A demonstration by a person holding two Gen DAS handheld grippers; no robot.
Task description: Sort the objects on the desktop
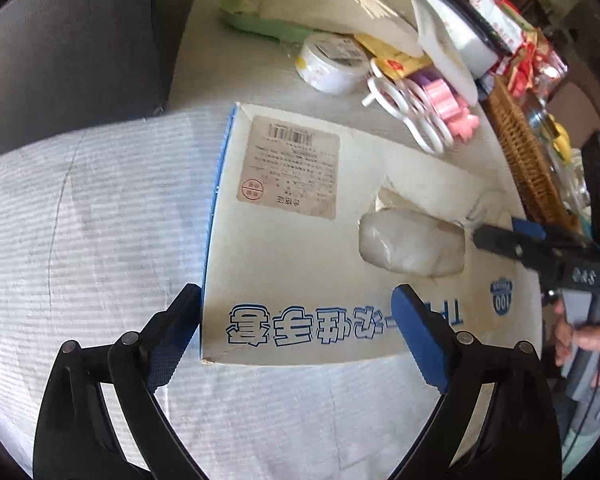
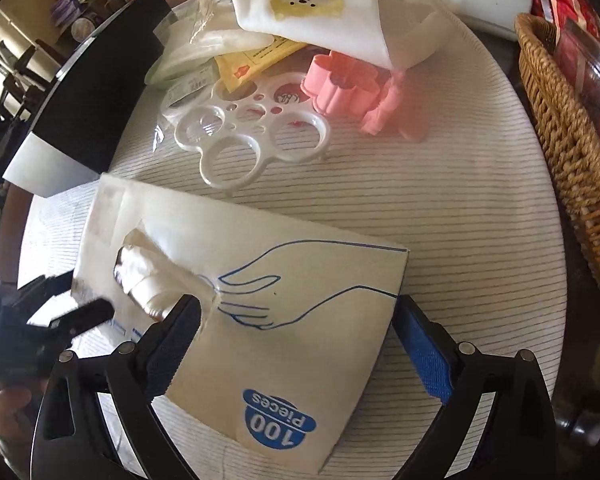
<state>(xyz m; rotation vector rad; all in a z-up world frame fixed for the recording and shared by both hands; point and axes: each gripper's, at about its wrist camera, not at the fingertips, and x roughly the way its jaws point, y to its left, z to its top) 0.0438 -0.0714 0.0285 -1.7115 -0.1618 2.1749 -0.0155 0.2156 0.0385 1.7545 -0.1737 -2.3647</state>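
Both grippers [image 1: 296,328] [image 2: 298,336] spread, straddling glove box [image 1: 340,240] corners (striped mat [image 1: 100,220] around).

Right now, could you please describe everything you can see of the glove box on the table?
The glove box is a flat white cardboard carton with blue edges, blue lettering, a hand outline and a "100 Pieces" badge. A printed barcode label sits on top. Its torn opening shows crumpled clear plastic gloves. It lies flat on the striped tablecloth, between the open jaws of both the left gripper and right gripper.

Right gripper [image 2: 298,312] spread wide over the glove box [image 2: 284,320] (marked "100 pieces"), not gripping.
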